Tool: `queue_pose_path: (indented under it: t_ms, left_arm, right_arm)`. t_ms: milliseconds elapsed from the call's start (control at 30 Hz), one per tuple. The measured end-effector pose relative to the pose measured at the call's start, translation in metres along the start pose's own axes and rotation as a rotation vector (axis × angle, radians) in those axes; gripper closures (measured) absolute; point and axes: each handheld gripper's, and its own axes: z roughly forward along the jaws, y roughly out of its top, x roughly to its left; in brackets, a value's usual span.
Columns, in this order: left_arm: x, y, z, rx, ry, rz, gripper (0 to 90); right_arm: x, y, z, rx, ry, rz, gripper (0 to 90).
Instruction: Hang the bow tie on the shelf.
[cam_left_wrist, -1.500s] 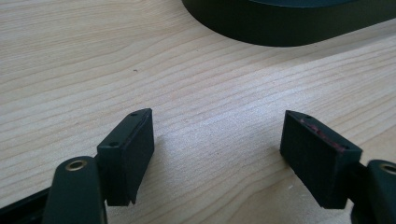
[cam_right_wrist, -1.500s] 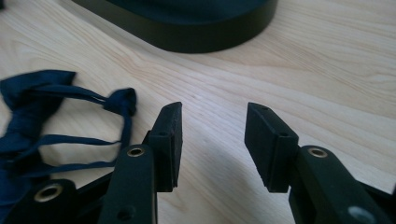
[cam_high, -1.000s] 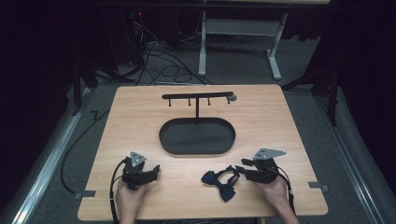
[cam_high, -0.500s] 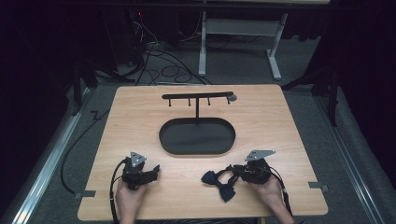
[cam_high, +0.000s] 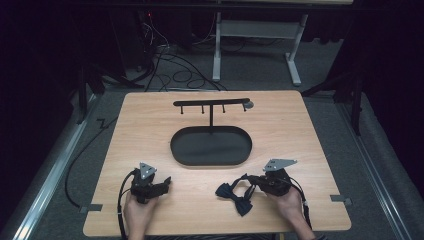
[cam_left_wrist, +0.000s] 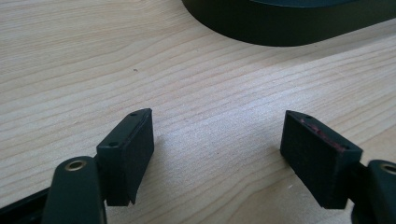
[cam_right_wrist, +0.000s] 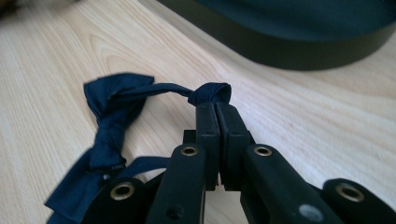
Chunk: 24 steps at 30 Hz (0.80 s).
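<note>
On wooden table (cam_high: 300, 130): right gripper (cam_high: 254, 181) clamped on navy bow tie (cam_high: 235, 196) strap; left gripper (cam_high: 165, 182) spread wide, empty; black oval tray (cam_high: 211, 146) behind.

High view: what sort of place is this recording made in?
Probably a lab or studio data-collection rig: dark curtains around a wooden table, loose cables on grey carpet, a metal-framed bench behind.

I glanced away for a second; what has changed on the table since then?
The right claw, shut on the bow tie's strap, drew nearer the person, dragging the bow tie slightly. The left claw stayed open and still; the stand and tray did not move.
</note>
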Motion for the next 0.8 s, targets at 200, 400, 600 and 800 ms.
queue_pose_path:
  t_ms: [200,400,600,800]
  left_arm:
    - [0.000,0.000,0.000,0.000,0.001,0.001,26.2]
    - [0.000,0.000,0.000,0.000,0.001,0.001,26.2]
    - [0.000,0.000,0.000,0.001,0.000,0.001,26.0]
    - [0.000,0.000,0.000,0.001,0.000,0.001,26.1]
  right_arm:
    - [0.003,0.011,-0.007,-0.052,0.015,-0.004,90.0]
    - [0.005,0.027,-0.015,-0.089,0.017,-0.030,90.0]
    - [0.006,0.039,-0.022,-0.105,0.017,-0.055,90.0]
    - [0.004,0.047,-0.031,-0.119,0.015,-0.066,90.0]
